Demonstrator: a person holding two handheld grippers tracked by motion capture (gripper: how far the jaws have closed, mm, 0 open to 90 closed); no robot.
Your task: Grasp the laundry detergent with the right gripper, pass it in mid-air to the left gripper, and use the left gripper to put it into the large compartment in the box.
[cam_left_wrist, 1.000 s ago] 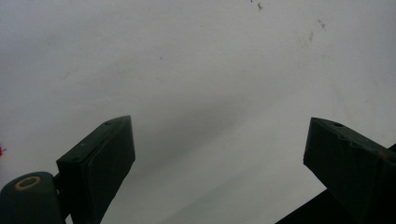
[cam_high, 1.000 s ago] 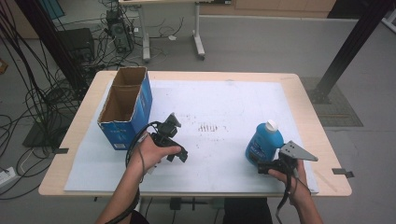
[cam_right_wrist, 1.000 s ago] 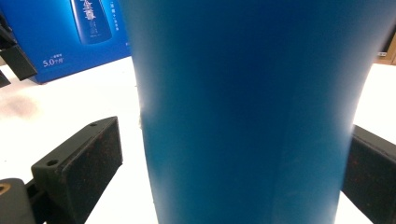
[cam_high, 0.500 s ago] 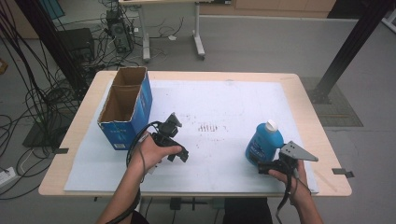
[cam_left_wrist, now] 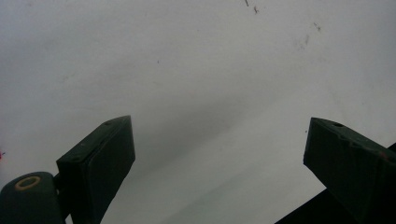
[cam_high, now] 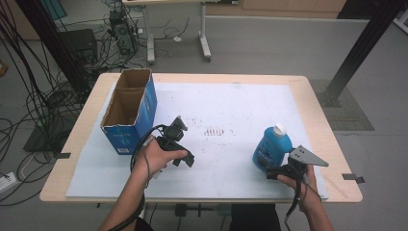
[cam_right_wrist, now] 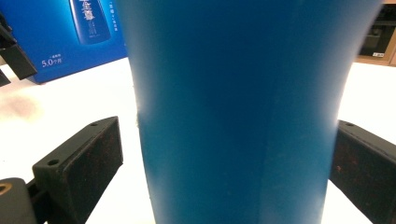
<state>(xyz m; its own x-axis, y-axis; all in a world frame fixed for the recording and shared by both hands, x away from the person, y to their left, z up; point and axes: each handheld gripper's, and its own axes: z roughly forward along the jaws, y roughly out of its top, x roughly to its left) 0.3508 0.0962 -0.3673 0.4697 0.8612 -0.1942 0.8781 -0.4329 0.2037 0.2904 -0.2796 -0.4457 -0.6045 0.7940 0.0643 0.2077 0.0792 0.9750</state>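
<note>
One blue bottle (cam_high: 271,147) (smooth plastic, white cap) stands upright at the bench's (cam_high: 317,110) right front, between the right tongs' (cam_high: 269,169) spread jaws, not clamped. One open cardboard box (cam_high: 130,111) sits at the left. The left tongs (cam_high: 185,159) gape empty over the white sheet (cam_high: 231,106). Nothing has moved since earlier.

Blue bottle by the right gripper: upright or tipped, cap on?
Upright. The blue bottle stands on the white sheet with its white cap on top; the right gripper view shows its sides rising vertically between the open fingers.
</note>
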